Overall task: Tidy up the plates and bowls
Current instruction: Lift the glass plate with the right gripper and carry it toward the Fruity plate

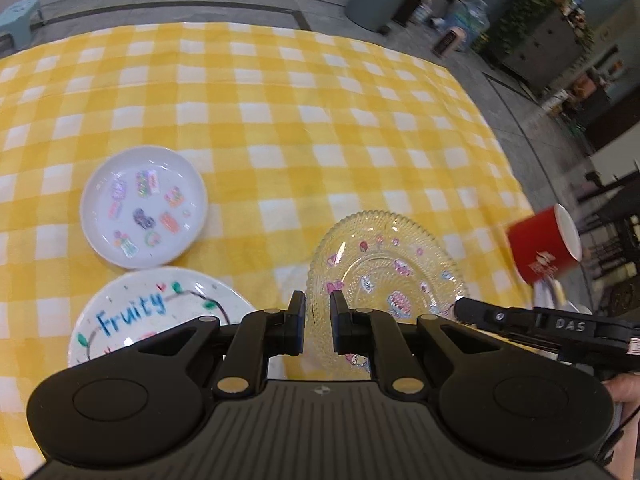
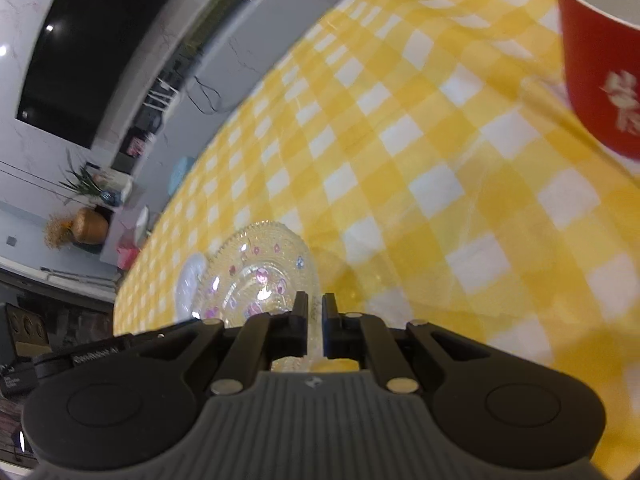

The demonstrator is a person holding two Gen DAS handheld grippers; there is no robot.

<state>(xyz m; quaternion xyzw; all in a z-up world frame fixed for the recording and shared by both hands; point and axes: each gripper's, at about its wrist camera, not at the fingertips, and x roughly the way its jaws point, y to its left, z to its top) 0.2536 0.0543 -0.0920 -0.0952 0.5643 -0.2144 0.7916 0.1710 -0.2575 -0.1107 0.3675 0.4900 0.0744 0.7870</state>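
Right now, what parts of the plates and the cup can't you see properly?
- Fruity plate: left wrist view, its near half is hidden behind the left claw.
- Glass plate: both views, its near rim is covered by the claw fingers pinching it; right claw.
- Red cup: right wrist view, cut off by the frame edge and blurred; its logo can't be read.

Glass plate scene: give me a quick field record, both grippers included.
surface: yellow checked tablecloth
held item: clear beaded glass plate with cartoon stickers
left gripper: shut on the glass plate's near rim
right gripper: shut on the same plate's rim, from the other side
white sticker plate: flat on the cloth, left of the glass plate
"Fruity" plate: just nearer than the white sticker plate, partly hidden by the left gripper
red cup: at the right edge, white inside
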